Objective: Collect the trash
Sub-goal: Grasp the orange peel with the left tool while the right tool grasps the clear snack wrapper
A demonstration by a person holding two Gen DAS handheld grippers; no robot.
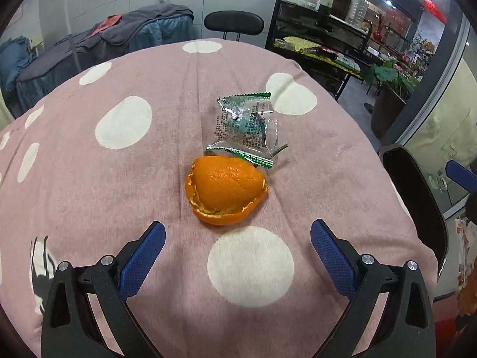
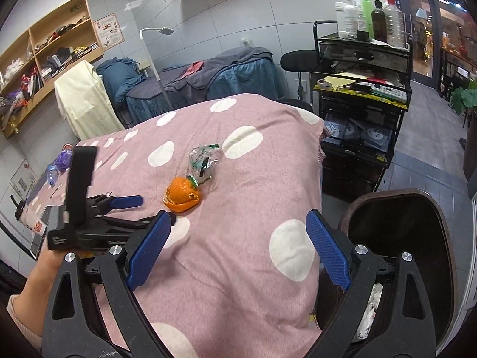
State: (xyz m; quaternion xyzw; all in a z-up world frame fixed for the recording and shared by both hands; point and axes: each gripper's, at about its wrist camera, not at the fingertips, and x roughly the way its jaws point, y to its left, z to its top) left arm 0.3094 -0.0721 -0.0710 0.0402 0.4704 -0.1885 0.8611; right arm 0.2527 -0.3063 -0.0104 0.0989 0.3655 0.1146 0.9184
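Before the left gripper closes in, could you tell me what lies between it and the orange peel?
Only bare cloth: in the left wrist view, nothing lies between the open left gripper and the peel. The wrapper lies beyond the peel.

soft, matt pink cloth (image 1: 167,179) with white dots covers the desk. the orange peel (image 1: 225,191) looks dimpled and slightly glossy. the wrapper (image 1: 246,125) is shiny, crinkled clear plastic. the left tool (image 1: 238,238) has matt black plastic arms, textured blue pads (image 1: 143,265) and bright metal screws.

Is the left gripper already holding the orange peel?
No. The left gripper is open, and the peel lies on the cloth ahead of its fingers, untouched.
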